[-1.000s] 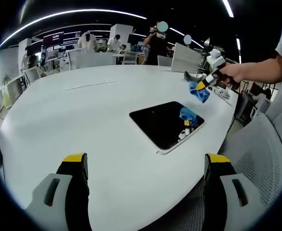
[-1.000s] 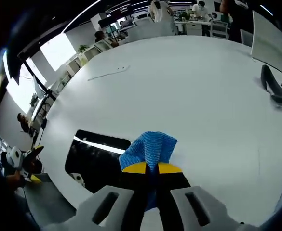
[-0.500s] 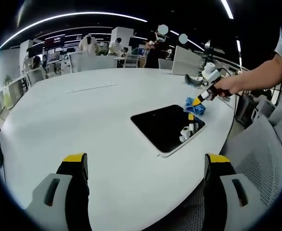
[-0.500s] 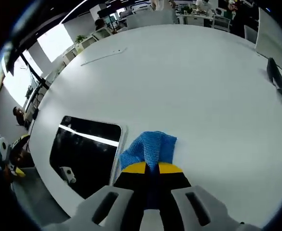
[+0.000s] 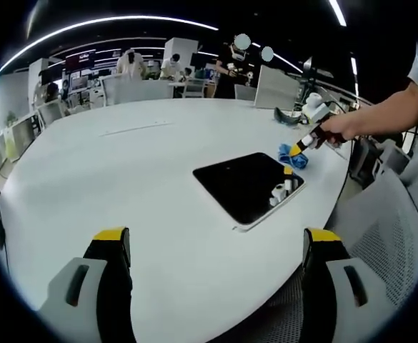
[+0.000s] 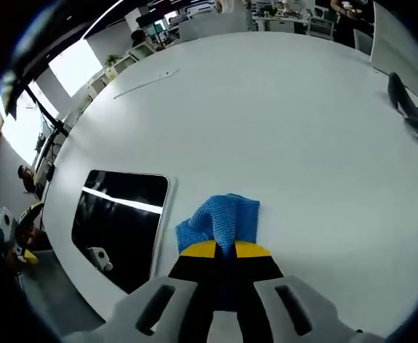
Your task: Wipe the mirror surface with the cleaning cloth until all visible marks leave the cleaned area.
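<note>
Cloth (image 6: 221,223) pinched by right gripper (image 6: 221,250), beside mirror (image 6: 116,218).
Marks on the glass too small to tell; left gripper (image 5: 216,246) spread wide.

A large white round table (image 5: 108,179) carries the things; a dark rectangular mirror (image 5: 246,185) is laid flat near its edge; a blue cleaning cloth (image 6: 219,221) is seen on the tabletop just beside the mirror's short side; a thin pale strip (image 5: 133,128) and a dark curved object (image 6: 406,111) lie farther off.
</note>
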`<state>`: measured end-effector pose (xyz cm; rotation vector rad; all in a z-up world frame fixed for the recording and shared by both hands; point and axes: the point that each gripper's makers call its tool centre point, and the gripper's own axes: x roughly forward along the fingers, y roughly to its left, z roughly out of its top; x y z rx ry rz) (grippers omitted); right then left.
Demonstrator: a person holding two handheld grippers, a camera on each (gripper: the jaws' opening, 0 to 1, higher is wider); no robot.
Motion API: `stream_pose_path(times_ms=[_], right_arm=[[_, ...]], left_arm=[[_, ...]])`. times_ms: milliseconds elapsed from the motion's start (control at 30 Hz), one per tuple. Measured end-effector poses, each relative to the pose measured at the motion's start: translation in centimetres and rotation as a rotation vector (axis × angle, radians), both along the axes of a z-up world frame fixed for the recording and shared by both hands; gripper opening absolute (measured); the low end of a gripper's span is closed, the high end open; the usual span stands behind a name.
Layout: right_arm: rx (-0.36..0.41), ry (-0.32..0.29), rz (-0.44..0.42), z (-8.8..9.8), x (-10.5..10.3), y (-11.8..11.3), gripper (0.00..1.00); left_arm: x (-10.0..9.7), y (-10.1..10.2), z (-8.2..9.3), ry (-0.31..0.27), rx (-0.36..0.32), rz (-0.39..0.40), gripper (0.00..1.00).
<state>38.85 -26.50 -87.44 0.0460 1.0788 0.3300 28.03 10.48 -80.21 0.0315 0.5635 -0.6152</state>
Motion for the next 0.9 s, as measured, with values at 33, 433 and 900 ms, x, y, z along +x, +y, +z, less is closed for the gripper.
stream_pose_path(times_ms=[33,433,900], right_arm=[[-0.036,-0.027,0.08,-0.3,0.0,0.1,0.03],[0.126,-0.18,0.039,4.2,0.4,-0.7,0.32],[0.072,-0.413,0.239,8.5,-6.8,-5.8,0.84]], left_arm=[[0.0,0.0,0.0,0.002,0.002,-0.001,0.99],[0.2,0.1,0.8,-0.02,-0.03,0.015,0.99],[0.1,-0.2,1.8,-0.03,-0.064,0.03,0.99]])
